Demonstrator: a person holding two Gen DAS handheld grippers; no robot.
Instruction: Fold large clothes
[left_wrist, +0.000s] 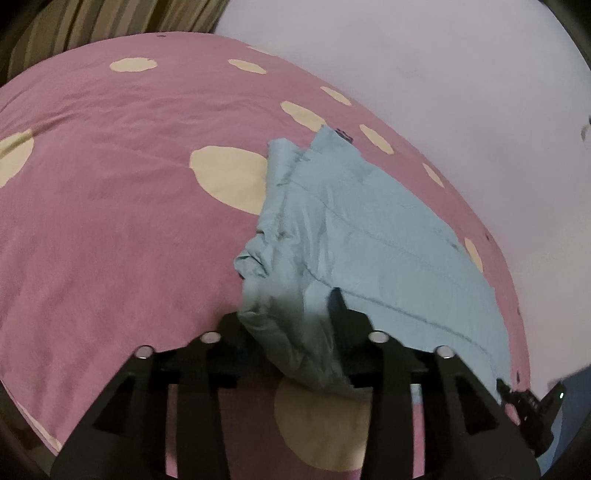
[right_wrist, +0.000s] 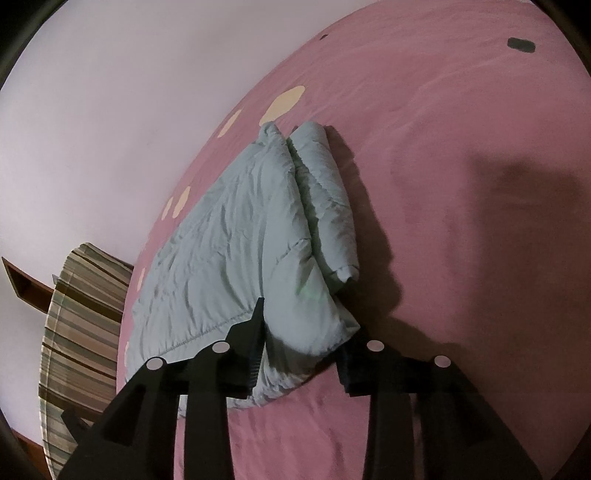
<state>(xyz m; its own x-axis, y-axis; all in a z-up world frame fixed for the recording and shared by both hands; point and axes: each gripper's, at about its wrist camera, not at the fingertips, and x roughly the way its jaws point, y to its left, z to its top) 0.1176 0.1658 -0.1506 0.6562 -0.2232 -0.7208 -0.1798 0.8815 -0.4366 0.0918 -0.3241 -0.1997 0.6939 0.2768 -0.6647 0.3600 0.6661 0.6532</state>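
I am seeing one folded blue garment (left_wrist: 354, 236) lying on one pink bedcover (left_wrist: 110, 206) (cream spots); my left gripper (left_wrist: 291, 321) and right gripper (right_wrist: 306, 343) are both standing open around its near edge.

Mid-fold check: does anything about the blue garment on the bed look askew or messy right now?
Somewhat. The light blue padded garment lies folded on the pink bedspread, but its near corner is bunched and puffed up between the fingers of the right gripper, and the edge at the left gripper is crumpled, not flat.
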